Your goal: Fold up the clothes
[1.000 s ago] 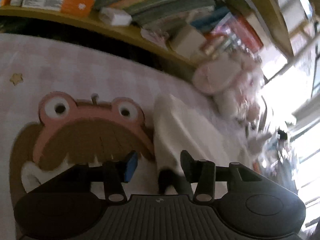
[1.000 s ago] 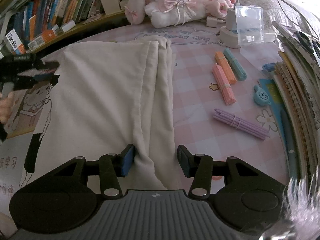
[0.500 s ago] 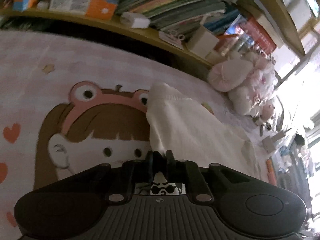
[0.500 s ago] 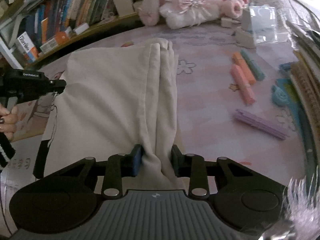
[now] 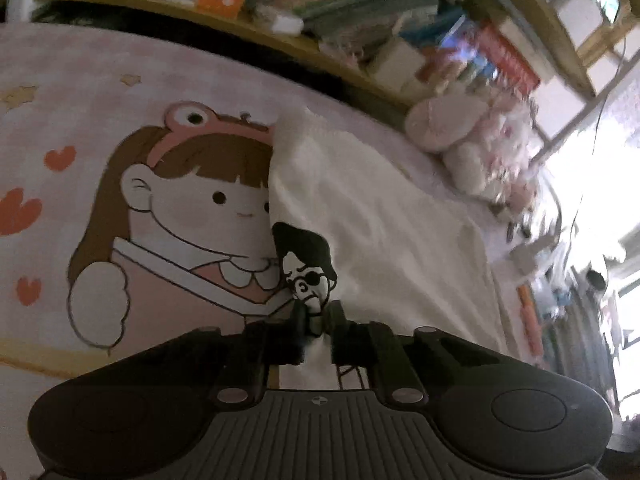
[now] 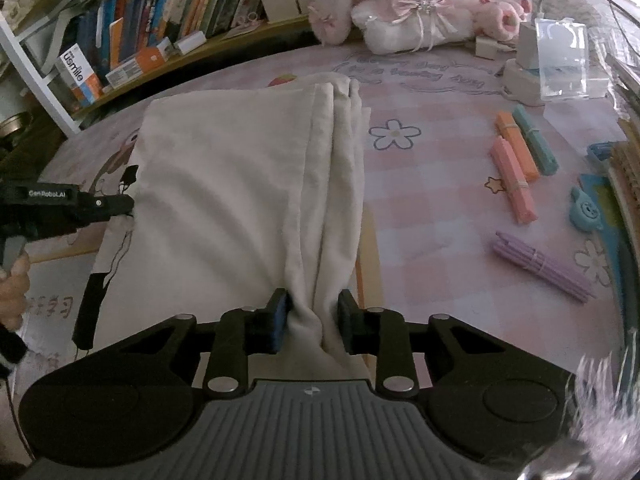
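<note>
A cream T-shirt (image 6: 224, 184) of soft, matt woven cloth, faintly creased, is seen with a flat black print (image 5: 308, 268) on it. The right gripper (image 6: 312, 320) is made of matt black plastic, with a ribbed grey body, bright metal screw heads and blue pads; the left gripper (image 5: 316, 320) shows the same dull black plastic. The pink checked table mat (image 6: 440, 208) looks smooth, with a slight sheen. A fluffy plush toy (image 6: 408, 12) with satin-like ribbon lies far right, beside a clear glossy plastic box (image 6: 564, 60). Paper-covered books (image 6: 160, 12) are stood on a yellowish wooden shelf
</note>
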